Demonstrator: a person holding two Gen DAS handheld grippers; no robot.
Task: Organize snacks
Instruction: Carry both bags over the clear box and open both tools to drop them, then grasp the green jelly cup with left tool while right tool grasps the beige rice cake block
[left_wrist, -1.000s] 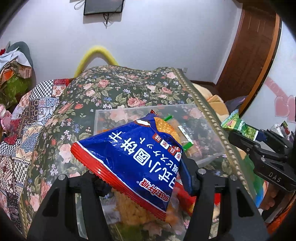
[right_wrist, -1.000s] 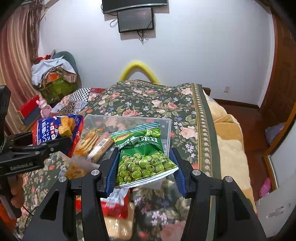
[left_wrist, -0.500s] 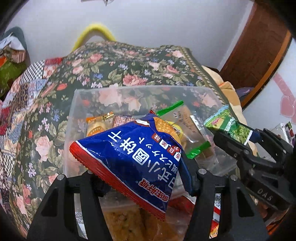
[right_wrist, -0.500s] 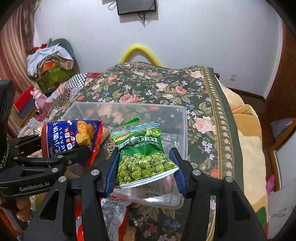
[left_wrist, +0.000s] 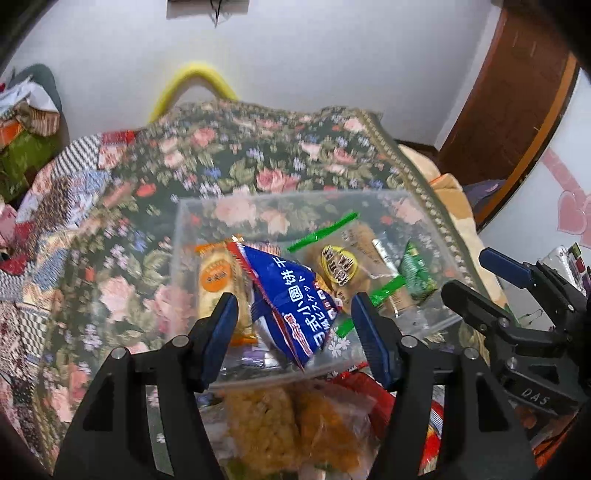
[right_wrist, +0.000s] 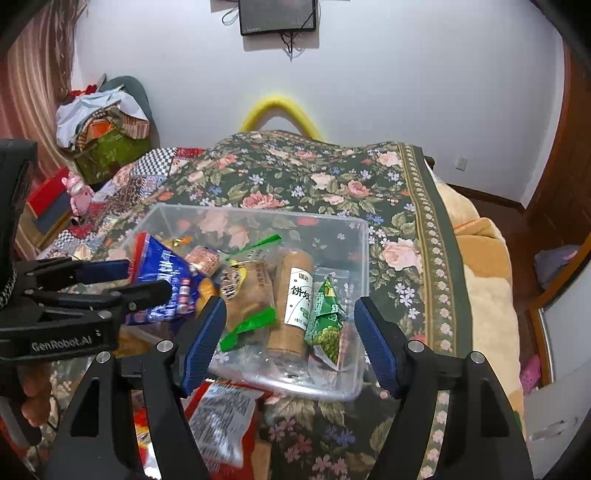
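A clear plastic bin (left_wrist: 207, 206) (right_wrist: 364, 236) sits on the floral bedspread. My left gripper (left_wrist: 297, 332) is open just above its near edge, and the blue cracker bag (left_wrist: 295, 299) (right_wrist: 162, 280) lies loose in the bin between the fingers. My right gripper (right_wrist: 290, 339) is open over the bin's near side. The green pea bag (right_wrist: 325, 325) (left_wrist: 417, 273) lies in the bin, free of the pads. Other wrapped biscuits (right_wrist: 295, 295) and a green-sealed packet (left_wrist: 340, 266) lie in the bin too.
More snack packs lie in front of the bin: yellow crisps (left_wrist: 291, 421) and a red-and-white bag (right_wrist: 221, 417). The bedspread's right edge (right_wrist: 436, 236) drops to a beige blanket. Clothes pile (right_wrist: 103, 122) at far left.
Both grippers opened over the bin. The blue cracker bag dropped from the left gripper and the green pea bag dropped from the right gripper into the bin.
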